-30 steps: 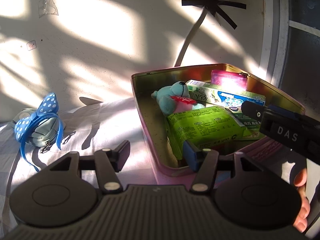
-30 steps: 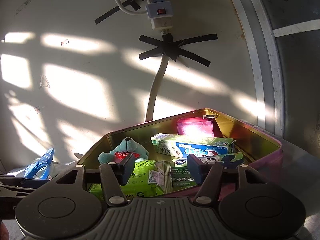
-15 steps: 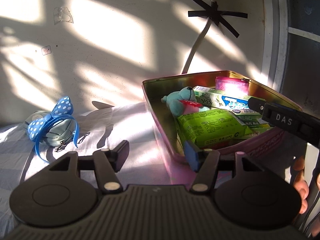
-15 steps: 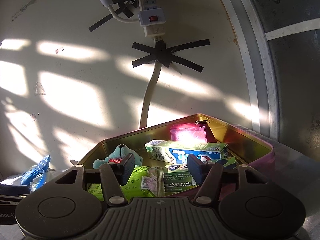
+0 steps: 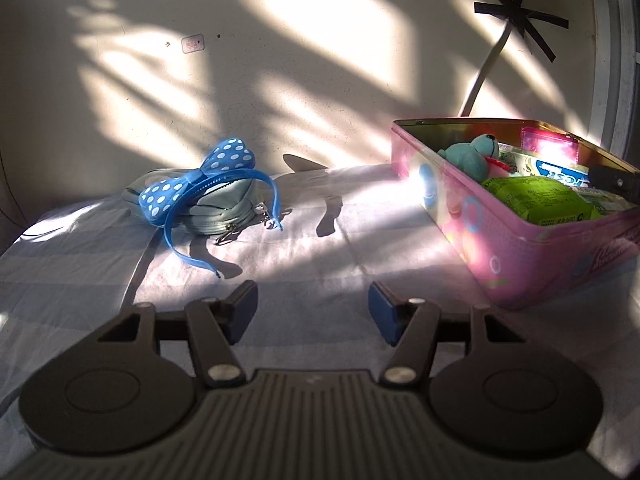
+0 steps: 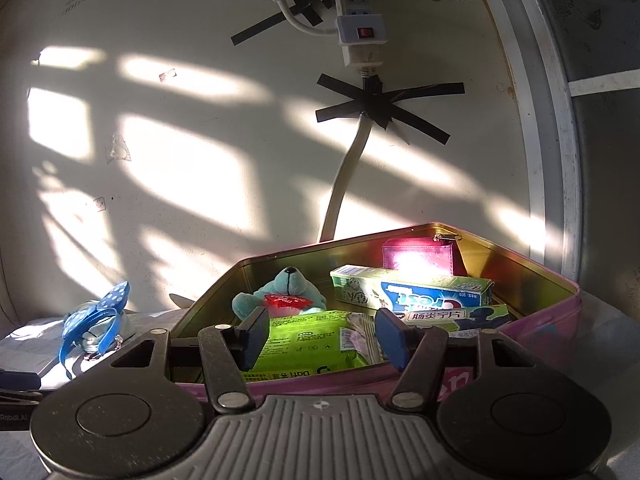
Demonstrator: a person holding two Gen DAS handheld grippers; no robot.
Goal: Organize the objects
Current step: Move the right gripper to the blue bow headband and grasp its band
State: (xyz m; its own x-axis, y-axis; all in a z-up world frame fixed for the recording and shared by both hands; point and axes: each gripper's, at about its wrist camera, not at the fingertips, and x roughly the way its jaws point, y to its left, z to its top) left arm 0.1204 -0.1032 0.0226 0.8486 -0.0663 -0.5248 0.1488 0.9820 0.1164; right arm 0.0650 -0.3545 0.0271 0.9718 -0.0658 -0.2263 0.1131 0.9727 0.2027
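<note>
On my left gripper (image 5: 313, 307) the blue-padded fingers (image 5: 245, 305) stood apart with nothing between them, only the pale striped cloth (image 5: 304, 240) below. Beyond them, to the left, lay the blue headband with a white-dotted bow (image 5: 200, 178), draped over a grey-green zipped pouch (image 5: 224, 208), near the sunlit wall (image 5: 280, 60). To the right sat the open pink metal tin (image 5: 516, 248), well apart from the headband.

My right gripper (image 6: 320, 336) also had its fingers (image 6: 253, 336) parted and empty, poised just over the near rim of that tin (image 6: 552, 320). Inside it I saw a green flat packet (image 6: 308, 340) nearest, a teal plush toy holding a red heart (image 6: 280, 296) behind it, a green-and-blue toothpaste carton (image 6: 412, 292) lying across, another printed box (image 6: 460, 318) in front of that, and a small pink purse (image 6: 416, 256) propped against the far wall. Above, a white power strip (image 6: 360, 20) was taped to the wall with black tape (image 6: 384, 104).
</note>
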